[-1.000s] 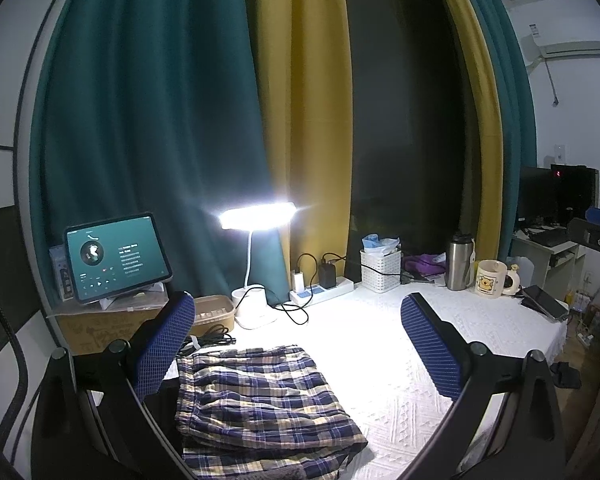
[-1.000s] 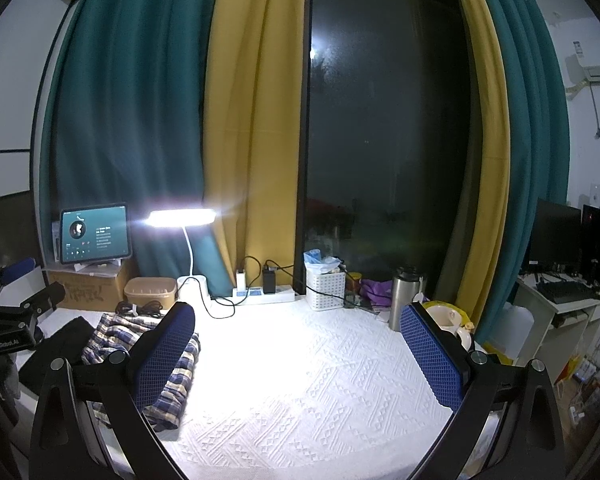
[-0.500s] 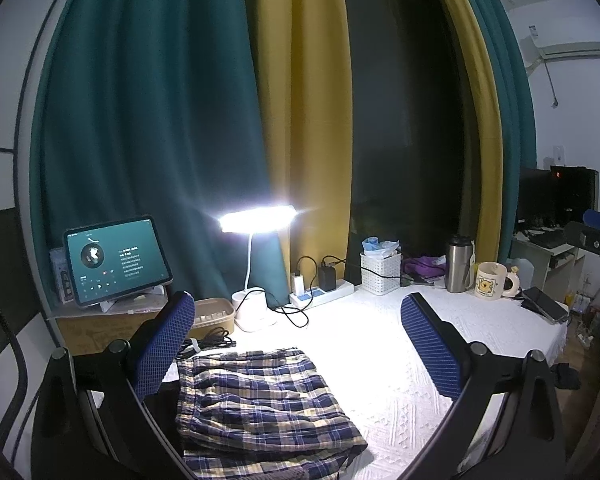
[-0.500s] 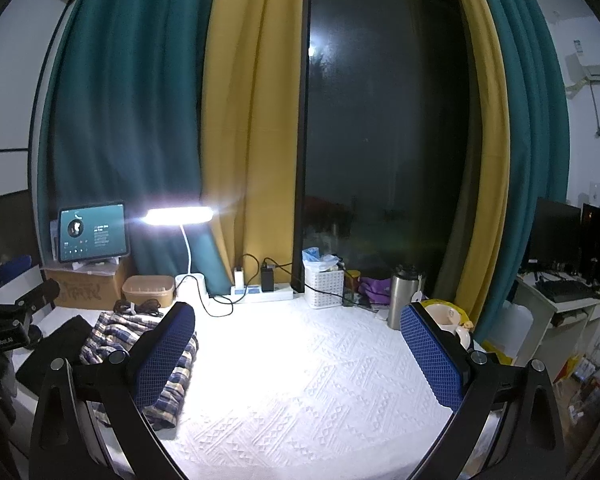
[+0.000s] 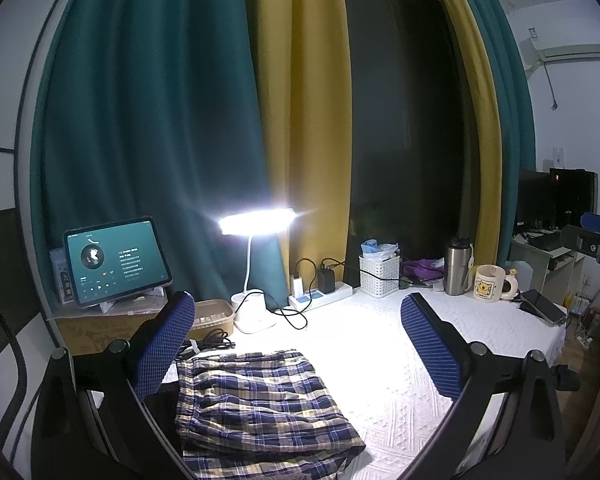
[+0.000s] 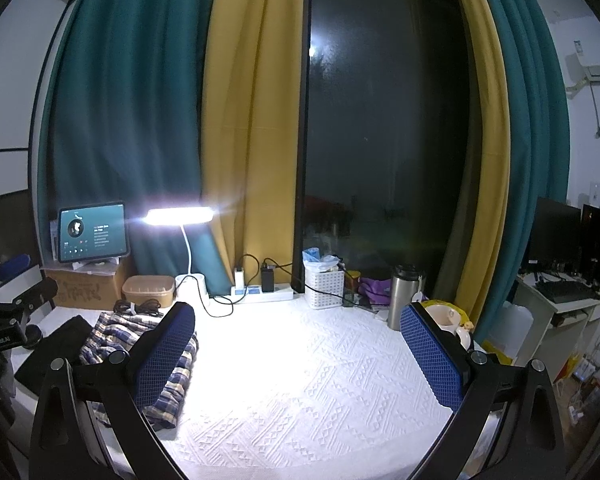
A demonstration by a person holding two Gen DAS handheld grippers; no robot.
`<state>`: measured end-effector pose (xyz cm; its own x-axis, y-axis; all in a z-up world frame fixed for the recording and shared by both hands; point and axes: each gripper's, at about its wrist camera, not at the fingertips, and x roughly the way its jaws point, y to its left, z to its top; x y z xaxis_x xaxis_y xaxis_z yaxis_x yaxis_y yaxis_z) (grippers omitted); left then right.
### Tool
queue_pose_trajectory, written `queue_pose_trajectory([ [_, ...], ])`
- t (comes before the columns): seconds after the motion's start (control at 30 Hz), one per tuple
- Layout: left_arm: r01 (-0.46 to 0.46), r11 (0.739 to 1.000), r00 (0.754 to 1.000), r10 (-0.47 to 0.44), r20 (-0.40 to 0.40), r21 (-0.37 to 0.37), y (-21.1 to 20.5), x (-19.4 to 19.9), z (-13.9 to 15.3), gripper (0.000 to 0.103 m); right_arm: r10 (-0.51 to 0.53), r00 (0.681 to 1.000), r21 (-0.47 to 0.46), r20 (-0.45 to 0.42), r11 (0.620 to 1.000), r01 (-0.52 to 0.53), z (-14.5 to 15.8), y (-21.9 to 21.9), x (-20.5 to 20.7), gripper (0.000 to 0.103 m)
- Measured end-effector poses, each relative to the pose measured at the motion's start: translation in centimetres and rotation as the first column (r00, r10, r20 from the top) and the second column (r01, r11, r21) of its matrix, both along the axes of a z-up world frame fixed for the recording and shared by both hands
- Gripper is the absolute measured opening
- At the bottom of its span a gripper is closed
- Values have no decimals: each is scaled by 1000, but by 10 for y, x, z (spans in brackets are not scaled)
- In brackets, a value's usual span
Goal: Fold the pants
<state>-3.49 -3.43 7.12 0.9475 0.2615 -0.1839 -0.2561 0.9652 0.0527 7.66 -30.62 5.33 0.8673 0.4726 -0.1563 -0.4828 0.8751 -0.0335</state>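
plaid pants (image 5: 260, 404) folded flat — soft rectangle, textured white tablecloth (image 5: 412, 392), both tongs agape

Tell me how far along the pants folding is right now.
Mostly done, it seems: the plaid pants lie in a compact folded stack on the white tablecloth. Nothing is in hand; the left claw and right claw are both open and empty. At most a final tidy remains.

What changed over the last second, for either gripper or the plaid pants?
Almost nothing. The right gripper drifted slightly, so the tablet and lamp sit a touch lower in its view. The left gripper held steady. Both remain open and empty. The folded plaid pants lie unmoved on the white tablecloth; nothing was gripped or released.
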Motion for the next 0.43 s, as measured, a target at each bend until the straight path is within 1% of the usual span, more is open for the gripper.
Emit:
queue_pose_trajectory([
  [0.2,4,1000,1000,-4,-5,-6,0,-1,0,102,1,1000,-2,2,1000,-1,0,0,-1,103],
  [0.43,5,1000,1000,-5,12,-2,-1,-3,1,102,0,1000,-4,1,1000,0,-1,1,-1,103],
])
